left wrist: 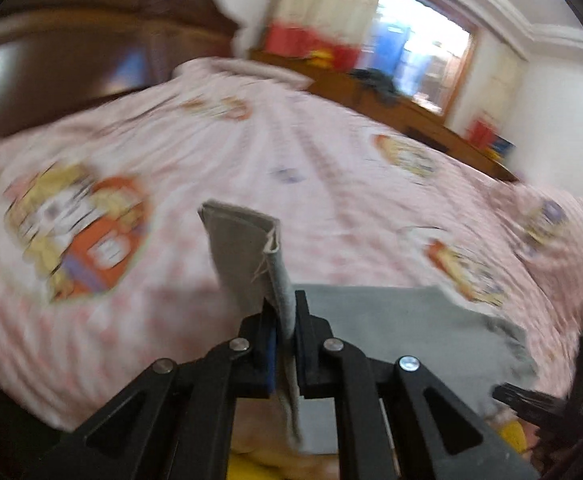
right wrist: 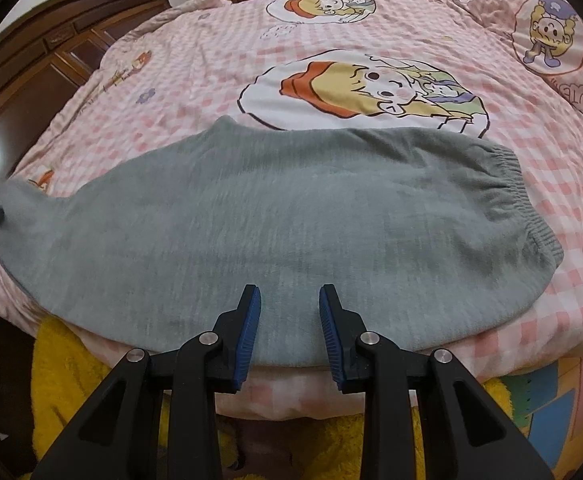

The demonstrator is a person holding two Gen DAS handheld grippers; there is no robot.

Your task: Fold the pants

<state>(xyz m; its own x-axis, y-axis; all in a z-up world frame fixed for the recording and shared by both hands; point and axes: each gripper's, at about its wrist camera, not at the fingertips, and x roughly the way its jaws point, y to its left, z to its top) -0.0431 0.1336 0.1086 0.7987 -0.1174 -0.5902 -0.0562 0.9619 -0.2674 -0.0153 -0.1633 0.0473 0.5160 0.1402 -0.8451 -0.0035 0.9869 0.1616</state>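
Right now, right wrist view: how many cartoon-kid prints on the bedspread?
3 clear ones: one far centre, one mid-bed just beyond the pants, one at the right edge. Small partial prints sit at the left side; the pants may hide more.

A bed [right wrist: 195,60] under a pink checked cartoon cover fills the room; dark wooden headboard [right wrist: 39,68] at its left edge, bright window [left wrist: 423,52] beyond, white walls [left wrist: 551,92].

support: bed [right wrist: 571,184], pink checked cartoon cover | on it: grey pants [right wrist: 291,208] lying flat
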